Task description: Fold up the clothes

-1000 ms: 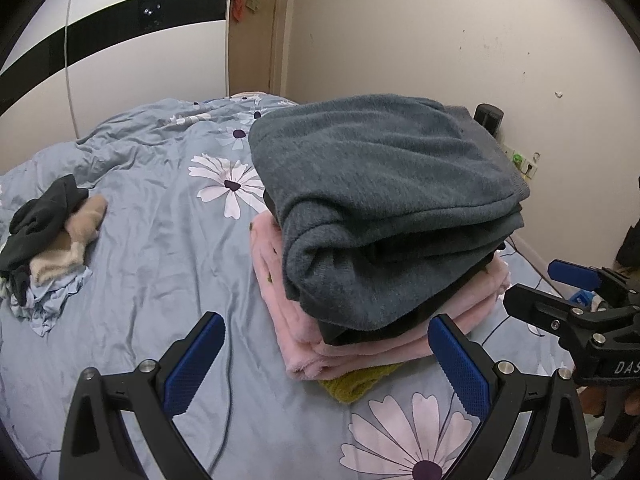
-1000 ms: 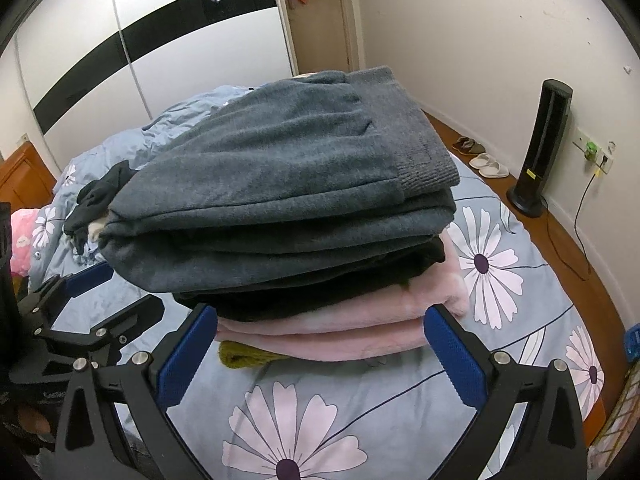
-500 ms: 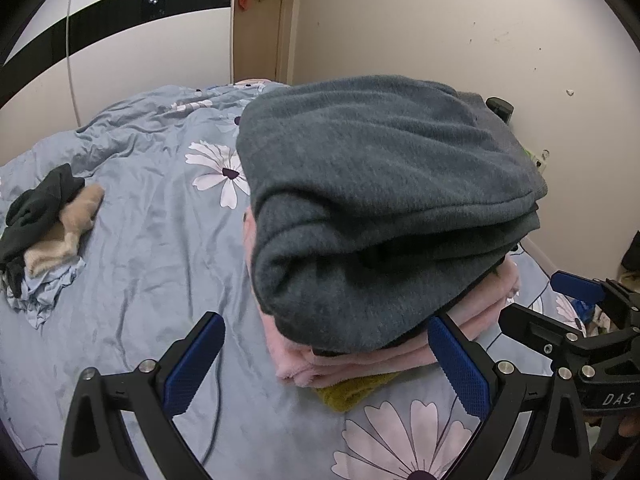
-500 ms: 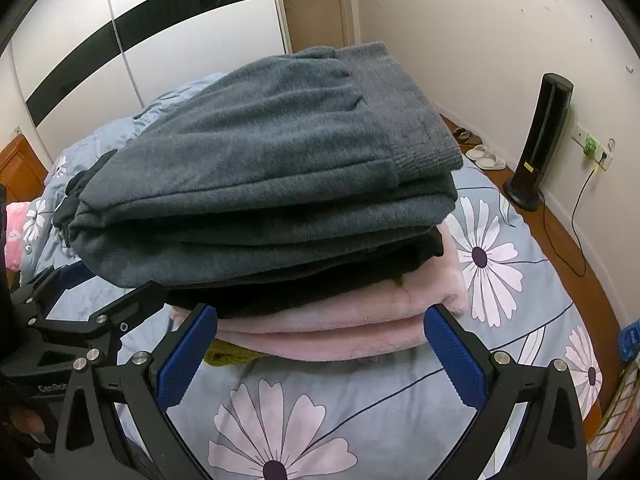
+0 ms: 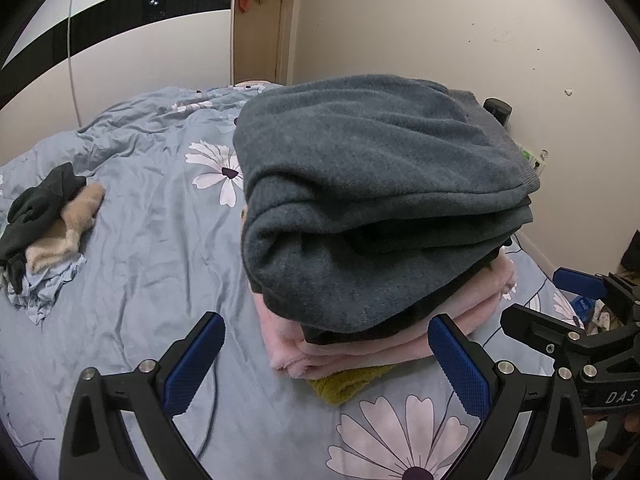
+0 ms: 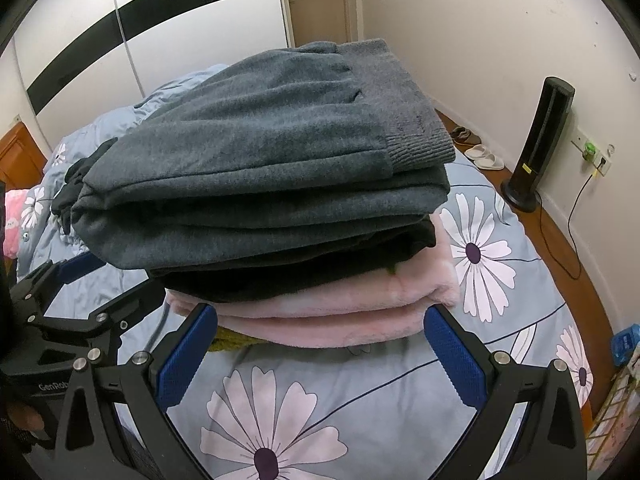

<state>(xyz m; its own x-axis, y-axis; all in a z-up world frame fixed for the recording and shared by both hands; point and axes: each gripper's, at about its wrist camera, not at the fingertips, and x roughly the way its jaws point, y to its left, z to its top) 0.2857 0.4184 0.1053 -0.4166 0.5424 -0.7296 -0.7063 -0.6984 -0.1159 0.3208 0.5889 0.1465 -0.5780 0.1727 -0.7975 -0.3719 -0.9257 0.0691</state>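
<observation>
"DAS" is readable on the right gripper (image 5: pixel 536 300) body, "GenRob" on the left gripper (image 6: pixel 116 284) body – both cut off. Both grippers' jaws are spread wide, holding nothing. The folded stack (image 6: pixel 280 200) sits on the floral bedsheet (image 5: pixel 152 248) just ahead of both grippers: fuzzy grey knit on top, a black layer, plush pink fleece, an olive piece at the bottom. A loose pile of clothes (image 5: pixel 44 224) lies far left of the left gripper. Black tower heater (image 6: pixel 540 144) and slippers (image 6: pixel 486 158) – right of the right gripper, on the wood floor.
</observation>
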